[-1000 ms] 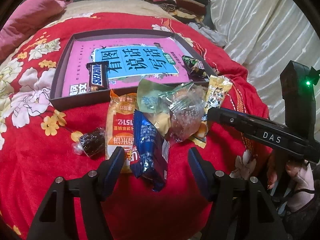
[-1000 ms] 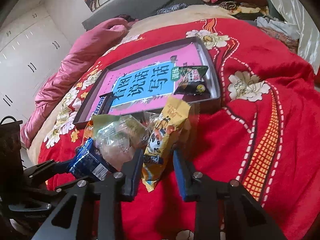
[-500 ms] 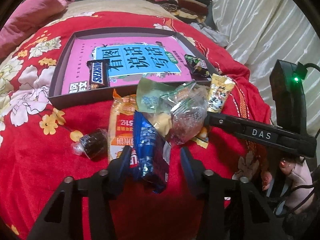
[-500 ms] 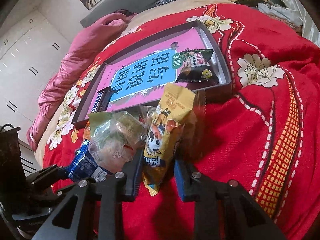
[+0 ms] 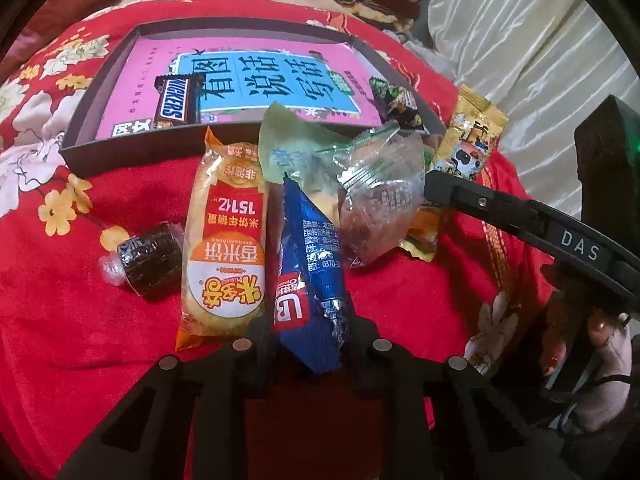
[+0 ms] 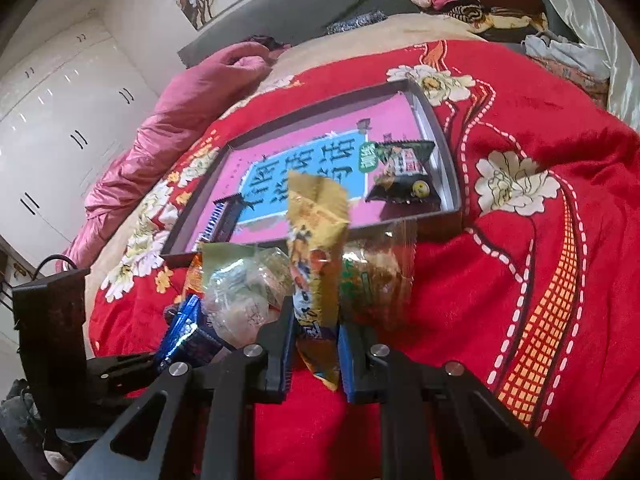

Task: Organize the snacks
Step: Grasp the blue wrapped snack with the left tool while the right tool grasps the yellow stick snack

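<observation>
Both grippers clamped, each tilted downward and forward

The left gripper (image 5: pixel 310 340), a black two-finger tool, has its jaws drawn in tight on the near end of a glossy blue foil snack packet (image 5: pixel 310 264), which sticks out ahead between them; the jaws have just been closing. The right gripper (image 6: pixel 316 350), black with blue-lined pads (image 6: pixel 347 356), has its jaws pressed against both sides of a tall yellow printed snack packet (image 6: pixel 318 248) that stands up between them; these jaws too have just been closing. Behind the right gripper's body, seen from the left wrist, the person's right hand (image 5: pixel 600 344) wraps its handle.
</observation>
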Demonstrator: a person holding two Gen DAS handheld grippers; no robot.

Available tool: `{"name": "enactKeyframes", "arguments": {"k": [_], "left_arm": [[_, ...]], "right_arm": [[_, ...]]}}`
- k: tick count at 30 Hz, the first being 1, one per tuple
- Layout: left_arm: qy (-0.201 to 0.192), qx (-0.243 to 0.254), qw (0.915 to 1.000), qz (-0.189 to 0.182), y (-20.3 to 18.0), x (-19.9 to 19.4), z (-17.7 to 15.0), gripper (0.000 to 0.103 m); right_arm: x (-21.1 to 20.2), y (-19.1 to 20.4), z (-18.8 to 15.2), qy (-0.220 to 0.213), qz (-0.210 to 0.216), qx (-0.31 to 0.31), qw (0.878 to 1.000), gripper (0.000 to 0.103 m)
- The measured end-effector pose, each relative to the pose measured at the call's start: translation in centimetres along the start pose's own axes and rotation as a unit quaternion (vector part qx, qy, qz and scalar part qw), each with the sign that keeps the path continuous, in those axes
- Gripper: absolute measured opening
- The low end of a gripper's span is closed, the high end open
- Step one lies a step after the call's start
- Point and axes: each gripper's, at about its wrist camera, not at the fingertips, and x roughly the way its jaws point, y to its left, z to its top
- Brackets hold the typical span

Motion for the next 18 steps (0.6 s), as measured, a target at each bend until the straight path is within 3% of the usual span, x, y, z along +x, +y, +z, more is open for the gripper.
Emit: {"name": "enactKeyframes", "arguments": {"k": [7,18], "left_arm": [[-0.015,-0.012,0.9996,-0.018,0.5,-1.5,0.3,0.024],[-0.065,-0.019,0.9975,-0.016,0.8,-5.4,1.7,0.024]], "right_arm": [[-1.2,0.3,0.5,-0.03,0.005,-0.011,0.999,0.019],[-2.5,-0.3,1.1,-0.062,0.013,-0.003,0.998,0.019]]}}
